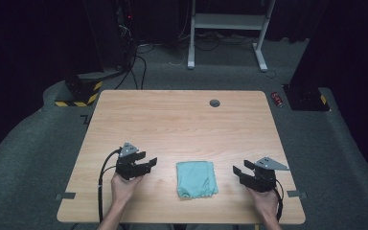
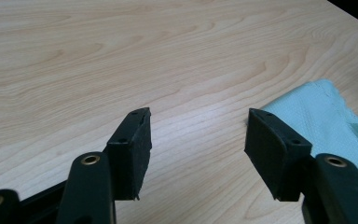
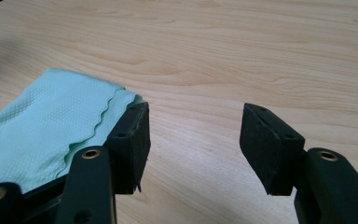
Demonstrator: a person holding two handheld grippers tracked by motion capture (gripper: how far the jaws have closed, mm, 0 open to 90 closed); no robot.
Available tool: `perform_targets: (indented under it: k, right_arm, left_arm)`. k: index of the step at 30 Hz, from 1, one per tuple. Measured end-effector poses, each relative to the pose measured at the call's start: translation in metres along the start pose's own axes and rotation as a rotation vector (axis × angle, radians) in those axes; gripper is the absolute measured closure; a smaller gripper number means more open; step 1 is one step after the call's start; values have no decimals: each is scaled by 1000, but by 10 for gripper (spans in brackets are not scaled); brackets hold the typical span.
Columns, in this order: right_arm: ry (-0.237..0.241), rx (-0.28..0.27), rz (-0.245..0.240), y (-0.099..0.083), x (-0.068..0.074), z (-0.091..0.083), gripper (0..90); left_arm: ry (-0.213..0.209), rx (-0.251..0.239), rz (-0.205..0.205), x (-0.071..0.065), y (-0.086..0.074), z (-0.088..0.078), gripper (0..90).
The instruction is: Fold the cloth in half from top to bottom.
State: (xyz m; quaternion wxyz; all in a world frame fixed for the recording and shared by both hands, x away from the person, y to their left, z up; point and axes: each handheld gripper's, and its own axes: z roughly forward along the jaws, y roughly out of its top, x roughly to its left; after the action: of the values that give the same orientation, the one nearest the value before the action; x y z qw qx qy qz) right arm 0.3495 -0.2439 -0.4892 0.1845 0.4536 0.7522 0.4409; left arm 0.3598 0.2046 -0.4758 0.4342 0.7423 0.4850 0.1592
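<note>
A folded mint-green cloth (image 1: 196,178) lies flat on the wooden table (image 1: 172,124) near its front edge, between my two hands. My left gripper (image 1: 149,160) hovers to the cloth's left, jaws apart with bare wood between them; its own view has my left gripper (image 2: 196,133) open and the cloth (image 2: 326,116) off to the right. My right gripper (image 1: 237,172) hovers to the cloth's right, also open and holding nothing. From the right gripper view, my right gripper (image 3: 193,133) stands over bare wood and the cloth (image 3: 51,121), with its scalloped edge, lies at the left behind one jaw.
A small grey round cap (image 1: 214,102) sits in the tabletop near the far edge. Tape marks (image 1: 66,196) stick to the table's front corners. Beyond the table stand a white desk frame (image 1: 227,28), cables and black equipment on grey carpet.
</note>
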Motion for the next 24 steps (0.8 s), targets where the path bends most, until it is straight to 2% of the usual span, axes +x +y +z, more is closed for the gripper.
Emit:
perform_targets:
  k: [2, 9, 19, 22, 24]
  right_arm:
    - [-8, -5, 5, 0, -4, -3, 434]
    - [-48, -11, 27, -1, -18, -10, 439]
    - [-95, -22, 89, -10, -34, -17, 444]
    - [-94, -16, 91, -11, -32, -17, 446]
    - [-88, -7, 79, -12, -27, -14, 449]
  left_arm:
    - [3, -3, -4, 2, -1, -2, 408]
    - [51, -13, -34, 20, -8, -13, 394]
    - [107, -12, -73, 40, -22, -23, 387]
    - [103, -8, -93, 41, -27, -24, 380]
    - [79, -6, -80, 31, -29, -24, 376]
